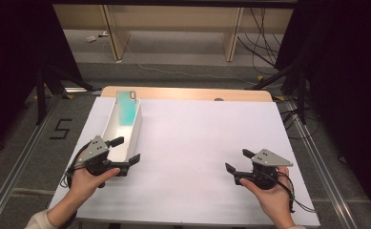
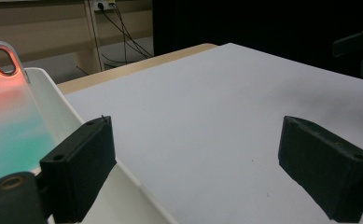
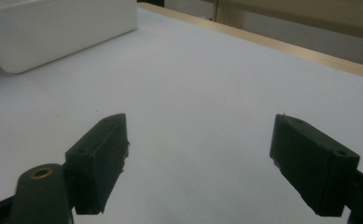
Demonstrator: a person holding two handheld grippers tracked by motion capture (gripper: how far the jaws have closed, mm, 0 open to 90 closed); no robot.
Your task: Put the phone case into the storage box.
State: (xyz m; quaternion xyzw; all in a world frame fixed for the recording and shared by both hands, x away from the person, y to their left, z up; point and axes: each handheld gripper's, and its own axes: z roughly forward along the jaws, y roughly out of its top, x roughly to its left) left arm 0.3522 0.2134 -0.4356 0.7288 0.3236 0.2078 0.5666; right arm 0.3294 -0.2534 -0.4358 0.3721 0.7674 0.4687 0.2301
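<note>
A white tabletop (image 1: 197, 143) carries a long white tray (image 1: 134, 135) at its left side, running from the near left toward the far edge. Inside the tray lies a phone case (image 1: 127, 109), teal over most of its length and shading to orange-pink near the camera cutout at its far end; it leans against the tray's far portion, tilted up along the wall. In the left gripper view the phone case (image 2: 9, 112) shows at the left edge, resting inside the tray (image 2: 69, 119), whose rim curves just beside the left jaw.

The left hand-held gripper (image 1: 125, 150) sits at the near end of the tray, held by the person's left hand (image 1: 85, 181). Its jaws stand wide apart, one over the tray's near end and the other just outside the tray's right wall, so that the wall lies between them. Nothing is clamped between them, and whether a jaw touches the rim is hard to tell.

The right hand-held gripper (image 1: 237, 161) hovers over bare tabletop at the near right, well apart from the tray, held by the right hand (image 1: 271, 191). Its jaws are also spread wide with nothing between them. In the right gripper view the tray (image 3: 53, 32) appears at the far left beyond the open jaws.
</note>
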